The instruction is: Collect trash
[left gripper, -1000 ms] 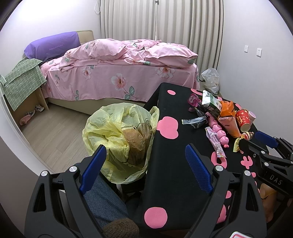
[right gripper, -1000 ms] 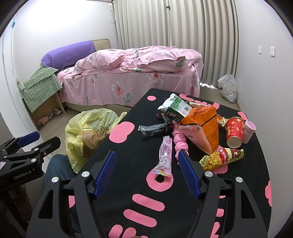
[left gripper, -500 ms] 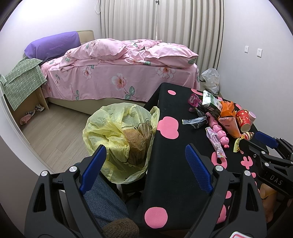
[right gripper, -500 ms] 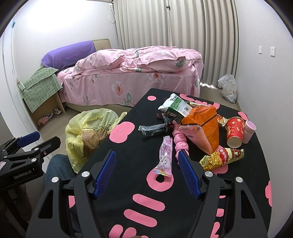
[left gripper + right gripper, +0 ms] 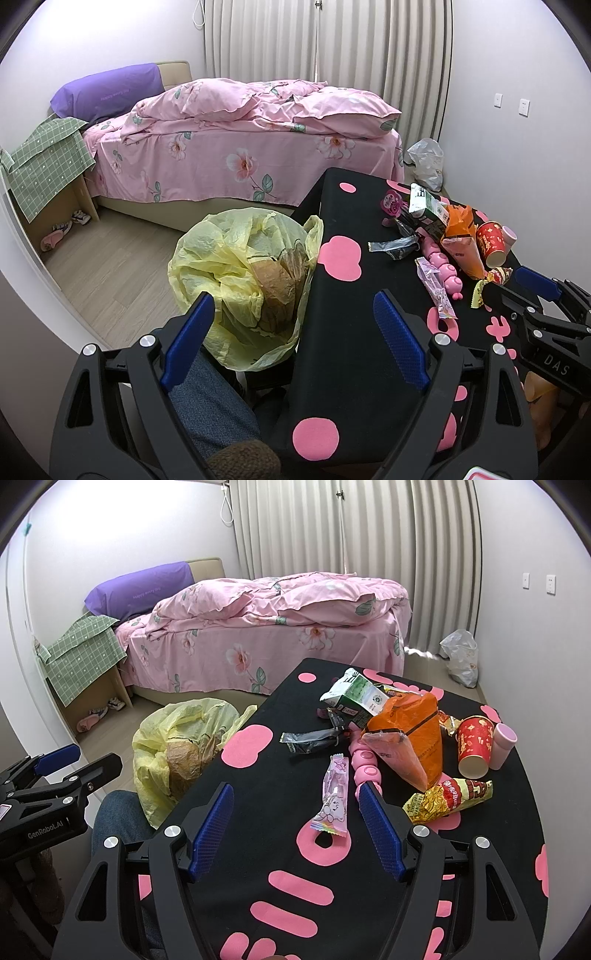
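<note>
A yellow trash bag stands open beside the left edge of the black table, with brown wrapping inside. Trash lies on the table: a pink candy wrapper, a dark wrapper, a green carton, an orange bag, a yellow snack bag, a red paper cup. My left gripper is open, held over the bag and table edge. My right gripper is open and empty, just short of the pink wrapper.
A pink cup stands next to the red cup and a pink toy lies among the trash. A person's knee in jeans is under the left gripper. A pink bed fills the back; a white plastic bag lies by the curtain.
</note>
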{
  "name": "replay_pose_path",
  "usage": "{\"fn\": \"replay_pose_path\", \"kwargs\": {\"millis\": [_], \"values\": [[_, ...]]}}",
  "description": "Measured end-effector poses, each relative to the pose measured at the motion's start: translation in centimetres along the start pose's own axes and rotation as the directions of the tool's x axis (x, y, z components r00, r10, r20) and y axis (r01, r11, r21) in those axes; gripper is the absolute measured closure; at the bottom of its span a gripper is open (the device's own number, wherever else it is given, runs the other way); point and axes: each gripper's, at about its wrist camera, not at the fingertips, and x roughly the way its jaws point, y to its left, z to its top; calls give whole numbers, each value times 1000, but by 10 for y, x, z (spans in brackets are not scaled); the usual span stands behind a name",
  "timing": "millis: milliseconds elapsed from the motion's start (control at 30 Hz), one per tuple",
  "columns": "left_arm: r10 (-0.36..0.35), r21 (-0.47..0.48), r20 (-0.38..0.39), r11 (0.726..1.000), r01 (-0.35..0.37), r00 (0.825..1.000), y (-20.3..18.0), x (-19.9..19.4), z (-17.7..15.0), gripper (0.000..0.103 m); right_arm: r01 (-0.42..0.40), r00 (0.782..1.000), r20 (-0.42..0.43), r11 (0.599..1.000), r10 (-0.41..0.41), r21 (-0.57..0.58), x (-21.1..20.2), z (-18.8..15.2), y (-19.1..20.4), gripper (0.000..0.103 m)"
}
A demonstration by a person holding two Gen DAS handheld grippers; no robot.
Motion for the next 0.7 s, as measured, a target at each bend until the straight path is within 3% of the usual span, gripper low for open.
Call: {"fn": "replay_pose_path", "kwargs": {"millis": [467, 700], "values": [[0, 0, 1, 1000, 0, 1000, 0, 0, 0, 20, 4, 1000, 1, 1000, -4, 0, 0, 0, 0, 36], [1, 22, 8, 1000, -2, 1000, 3, 0, 3, 19, 63, 998, 29, 998, -64, 16, -2, 1, -19, 36]]}}
